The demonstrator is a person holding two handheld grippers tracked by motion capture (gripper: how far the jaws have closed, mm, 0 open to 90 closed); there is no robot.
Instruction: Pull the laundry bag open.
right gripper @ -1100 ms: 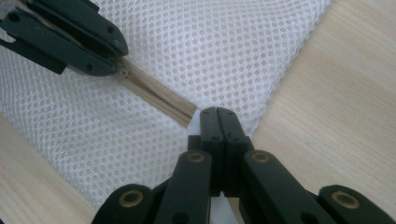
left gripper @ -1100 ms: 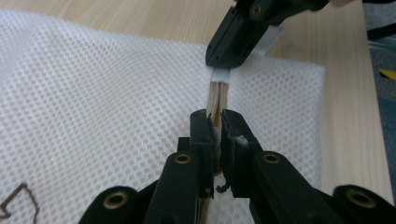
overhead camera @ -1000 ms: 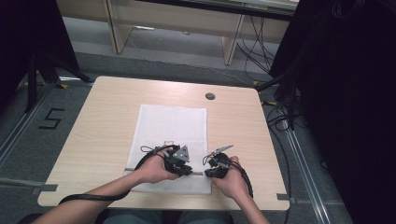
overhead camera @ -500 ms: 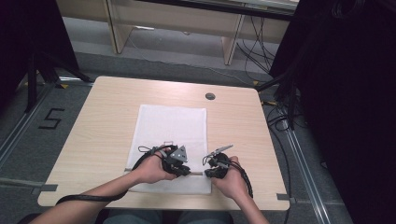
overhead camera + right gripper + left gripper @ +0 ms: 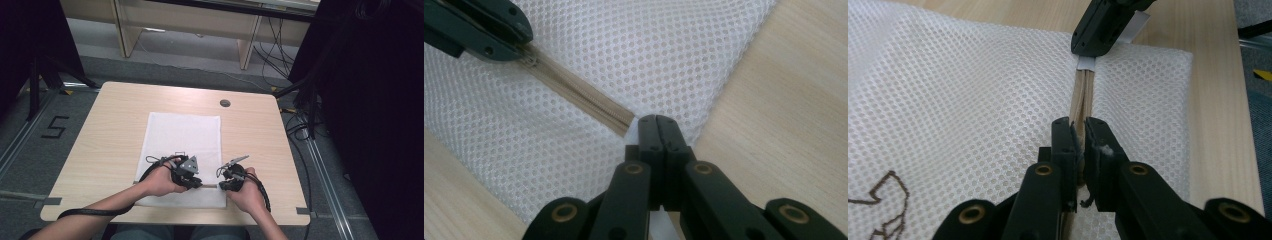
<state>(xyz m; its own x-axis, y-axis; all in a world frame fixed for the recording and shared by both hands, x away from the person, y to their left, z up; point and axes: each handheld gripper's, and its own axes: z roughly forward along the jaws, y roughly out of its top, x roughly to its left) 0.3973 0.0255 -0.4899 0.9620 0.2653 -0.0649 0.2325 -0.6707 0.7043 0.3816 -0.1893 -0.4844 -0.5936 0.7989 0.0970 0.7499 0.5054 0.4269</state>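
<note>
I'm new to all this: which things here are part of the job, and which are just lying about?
In the job: white mesh bag, its beige zipper, left gripper, right gripper.
Lying about: wooden table, its round hole, cables on the floor.

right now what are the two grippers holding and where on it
Both hold the white mesh bag. The left gripper is shut on its beige zipper, partway along; the right gripper is shut on the mesh right at the zipper's end, near the bag's corner.
</note>
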